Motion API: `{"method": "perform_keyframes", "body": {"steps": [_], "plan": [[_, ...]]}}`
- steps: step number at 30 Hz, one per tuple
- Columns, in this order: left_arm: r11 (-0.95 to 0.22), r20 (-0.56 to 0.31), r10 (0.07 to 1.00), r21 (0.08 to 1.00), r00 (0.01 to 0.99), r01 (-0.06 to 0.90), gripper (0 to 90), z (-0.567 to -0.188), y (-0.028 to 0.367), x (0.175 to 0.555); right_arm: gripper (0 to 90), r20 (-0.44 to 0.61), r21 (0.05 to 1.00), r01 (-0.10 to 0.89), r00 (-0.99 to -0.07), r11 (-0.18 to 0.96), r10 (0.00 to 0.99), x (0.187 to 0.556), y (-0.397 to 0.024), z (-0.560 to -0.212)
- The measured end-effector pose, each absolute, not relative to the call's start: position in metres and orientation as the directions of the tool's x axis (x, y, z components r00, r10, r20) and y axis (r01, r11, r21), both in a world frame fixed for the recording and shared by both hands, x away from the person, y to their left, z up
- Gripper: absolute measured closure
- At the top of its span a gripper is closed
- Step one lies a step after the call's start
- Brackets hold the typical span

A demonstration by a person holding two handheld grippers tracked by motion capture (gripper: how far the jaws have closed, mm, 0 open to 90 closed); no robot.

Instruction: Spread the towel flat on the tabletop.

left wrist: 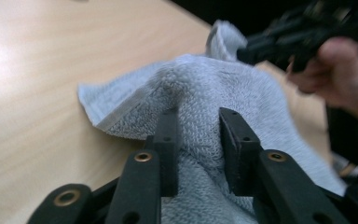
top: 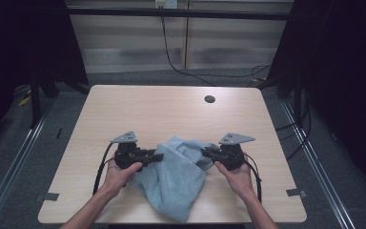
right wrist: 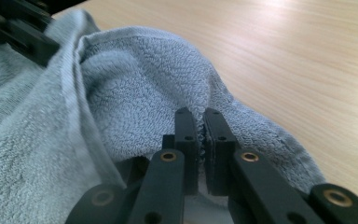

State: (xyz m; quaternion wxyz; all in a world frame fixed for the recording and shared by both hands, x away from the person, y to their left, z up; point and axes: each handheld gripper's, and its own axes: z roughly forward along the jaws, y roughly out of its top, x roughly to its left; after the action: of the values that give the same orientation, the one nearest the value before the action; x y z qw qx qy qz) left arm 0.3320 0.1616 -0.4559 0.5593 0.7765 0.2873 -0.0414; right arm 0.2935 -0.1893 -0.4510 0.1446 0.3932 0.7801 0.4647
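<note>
While a light-blue towel (top: pixel 174 176) is lifted off the table (top: pixel 171 112) at two points, its lower part is draped over the near edge, approx. at the centre. On the left, the left gripper (top: pixel 158 156) is held in the person's left hand (top: pixel 119 174), pointed inward at the towel's left side. Seen in the left gripper view, a thick fold of towel (left wrist: pixel 200 93) is bunched between the two black jaws, which stand apart; terry is packed against both inner faces, but whether it's properly pinched can't be told. A hemmed corner is seen hanging to the left of those jaws, just above the wood. Further right, the right gripper (top: pixel 205 152) is held in the right hand (top: pixel 236 174), pointed inward at the towel's upper right edge. In the right gripper view its jaws are clamped nearly together, w/ a thin towel edge (right wrist: pixel 140 93) nipped between the pads. Between the two grippers the cloth is humped up.
</note>
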Motion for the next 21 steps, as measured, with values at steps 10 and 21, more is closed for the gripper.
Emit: {"method": "perform_keyframes", "body": {"steps": [10, 21], "plan": [[-0.072, -0.378, 0.458, 0.886, 0.805, 0.457, 76.8, -0.425, 0.193, 0.338, 86.2, 0.116, 0.874, 0.446, -0.578, 0.194, 0.807, 0.300, -0.217, -0.419], [0.003, -0.313, 0.592, 0.922, 0.743, 0.386, 79.5, -0.376, 0.237, 0.358, 86.7, 0.071, 0.917, 0.382, -0.439, 0.114, 0.896, 0.327, -0.267, -0.357]]}}
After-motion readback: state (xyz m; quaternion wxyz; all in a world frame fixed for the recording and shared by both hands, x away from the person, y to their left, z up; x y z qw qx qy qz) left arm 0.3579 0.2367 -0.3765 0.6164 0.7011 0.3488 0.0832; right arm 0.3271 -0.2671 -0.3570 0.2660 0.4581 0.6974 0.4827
